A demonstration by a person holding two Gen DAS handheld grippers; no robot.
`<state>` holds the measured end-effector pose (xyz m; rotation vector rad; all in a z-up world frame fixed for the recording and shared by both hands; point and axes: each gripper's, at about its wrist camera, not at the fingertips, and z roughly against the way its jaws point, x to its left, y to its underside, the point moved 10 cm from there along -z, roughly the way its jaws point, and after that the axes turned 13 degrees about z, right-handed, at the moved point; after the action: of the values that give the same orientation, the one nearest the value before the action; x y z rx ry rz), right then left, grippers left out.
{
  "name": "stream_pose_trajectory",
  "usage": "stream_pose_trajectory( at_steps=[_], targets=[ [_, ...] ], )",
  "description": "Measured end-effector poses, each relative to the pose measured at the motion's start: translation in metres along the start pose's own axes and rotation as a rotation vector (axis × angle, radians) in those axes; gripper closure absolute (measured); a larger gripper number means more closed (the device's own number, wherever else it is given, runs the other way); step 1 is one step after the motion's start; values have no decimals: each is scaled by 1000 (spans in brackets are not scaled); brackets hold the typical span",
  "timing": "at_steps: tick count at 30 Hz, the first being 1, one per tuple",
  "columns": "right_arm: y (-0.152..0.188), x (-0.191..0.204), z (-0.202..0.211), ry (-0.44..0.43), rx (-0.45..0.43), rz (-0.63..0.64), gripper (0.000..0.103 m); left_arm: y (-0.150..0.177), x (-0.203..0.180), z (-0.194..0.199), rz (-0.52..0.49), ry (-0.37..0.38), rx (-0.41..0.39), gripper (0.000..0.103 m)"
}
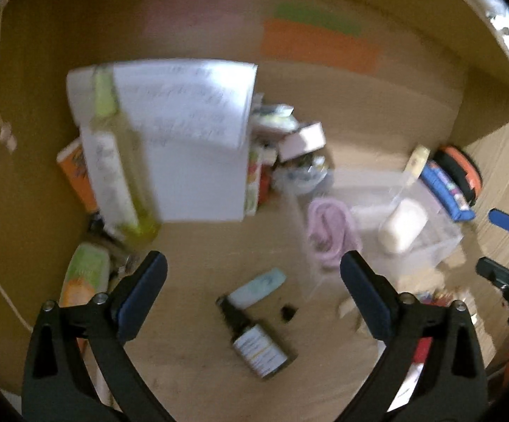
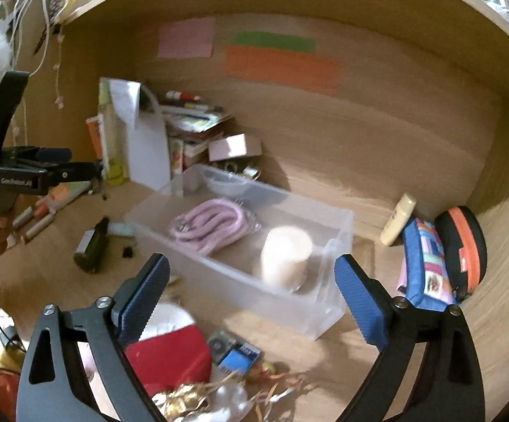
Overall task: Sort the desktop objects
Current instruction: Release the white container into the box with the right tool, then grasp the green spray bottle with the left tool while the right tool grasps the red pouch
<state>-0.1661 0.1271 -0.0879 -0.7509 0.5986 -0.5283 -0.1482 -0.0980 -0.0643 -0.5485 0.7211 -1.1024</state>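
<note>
Dark bottle [image 1: 258, 344] lies below left gripper [image 1: 254, 281]; both grippers [image 2: 250, 292] gape, empty

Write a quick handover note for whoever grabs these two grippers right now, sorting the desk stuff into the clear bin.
Left gripper: open, empty, above the dark bottle lying on the desk beside a pale tube.
Right gripper: open, empty, facing the clear bin.
Done: the pink cord and the cream jar are in the bin.
Left: the dark bottle and pale tube, the red pouch and small items in front of the bin, the blue case and round orange-zip case to its right. Books and boxes are stacked behind the bin.
</note>
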Motion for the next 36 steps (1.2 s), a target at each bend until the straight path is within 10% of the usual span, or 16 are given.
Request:
stream_pose_trajectory(
  at_steps=[22,36],
  targets=[
    [71,85,-33,-247,195,150,12,97,5,-63,-27,-53,282,3],
    [71,82,-27,-271,166,175,51,92,12,-68,-10,-58,233,17]
  ],
)
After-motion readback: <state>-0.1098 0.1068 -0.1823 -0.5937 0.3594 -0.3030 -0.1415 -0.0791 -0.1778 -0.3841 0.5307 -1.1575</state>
